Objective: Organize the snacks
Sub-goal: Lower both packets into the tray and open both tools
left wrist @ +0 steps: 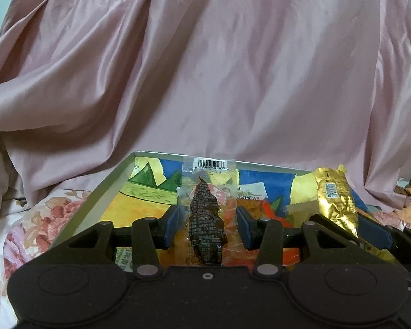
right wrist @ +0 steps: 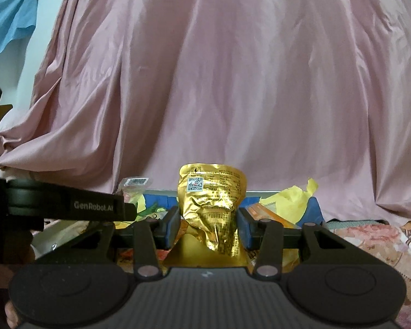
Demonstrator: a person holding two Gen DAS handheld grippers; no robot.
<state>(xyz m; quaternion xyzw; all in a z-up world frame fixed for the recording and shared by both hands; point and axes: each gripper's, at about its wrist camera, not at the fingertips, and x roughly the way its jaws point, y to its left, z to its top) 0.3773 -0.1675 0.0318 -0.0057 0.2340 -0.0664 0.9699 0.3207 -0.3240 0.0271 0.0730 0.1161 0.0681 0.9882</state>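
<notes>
The left gripper (left wrist: 207, 223) clamps its 2 blue rubber pads (left wrist: 173, 226) on 1 clear plastic packet (left wrist: 207, 213), crinkled, with a dark brown strip inside and a white barcode label at its top. The packet stands upright between the fingers, over the box.

The right gripper (right wrist: 207, 223) pinches 1 gold foil packet (right wrist: 211, 205), shiny and heavily creased, with a QR code near its upper left; it too stands upright between that gripper's 2 blue pads, its top flaring above them.

Under both grippers lies 1 shallow cardboard box (left wrist: 101, 192) with a pale rim and a bright printed floor in yellow, blue and green; orange wrappers lie inside it. It rests on a floral quilt (left wrist: 27, 227). Behind hangs a smooth pink satin sheet (left wrist: 205, 68) in deep folds.
</notes>
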